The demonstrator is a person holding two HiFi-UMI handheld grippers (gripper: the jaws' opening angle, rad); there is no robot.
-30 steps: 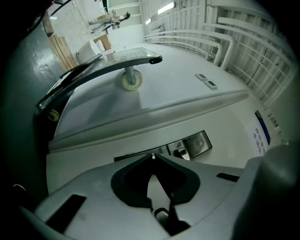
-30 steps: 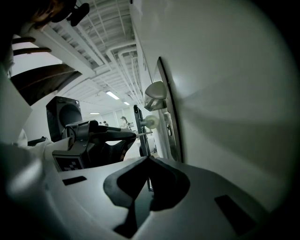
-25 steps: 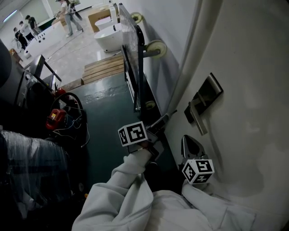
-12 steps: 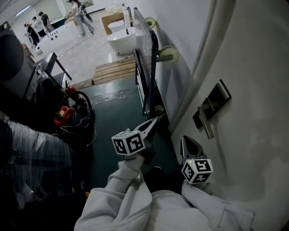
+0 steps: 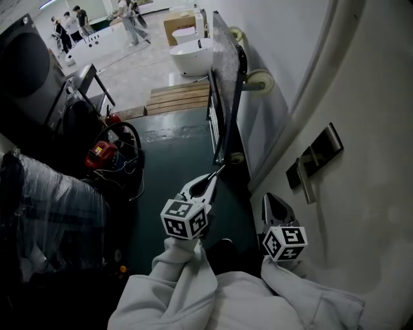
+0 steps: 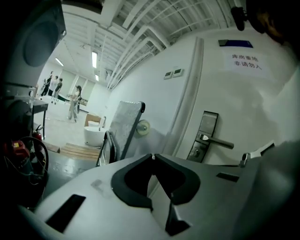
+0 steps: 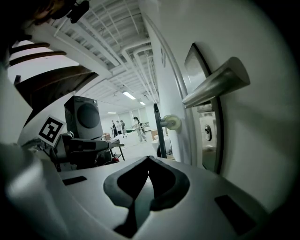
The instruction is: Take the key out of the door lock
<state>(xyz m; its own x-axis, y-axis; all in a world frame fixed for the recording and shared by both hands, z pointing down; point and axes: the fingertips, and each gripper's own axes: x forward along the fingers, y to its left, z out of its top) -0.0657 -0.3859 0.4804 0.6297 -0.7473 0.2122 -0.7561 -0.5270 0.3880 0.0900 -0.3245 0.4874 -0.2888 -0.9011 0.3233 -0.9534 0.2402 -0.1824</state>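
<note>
The key is showing only as a thin sliver poking out past the tips of the left gripper. It is too small for me to make out its shape. That gripper's jaws are pressing tight together on it. It is hanging over the dark green floor, clear of the white door. In the head view the lock is sitting at about 3 o'clock from it. In the right gripper view the keyhole is showing as a plain dark slot in the metal plate, just under the lever handle.

The right gripper is hovering near the door with its jaws closed tip to tip and nothing between them. In the head view the lock plate is lying at about 1 o'clock from it and the left gripper at about 10 o'clock. Grey sleeves are running up to both marker cubes.

Further out, a flat panel on a wheeled trolley is leaning by the wall at 12 o'clock from the left gripper. Beyond it are lying wooden pallets and a white tub. A red tool among cables is sitting at 9 o'clock, and people are standing far off at 11 o'clock.
</note>
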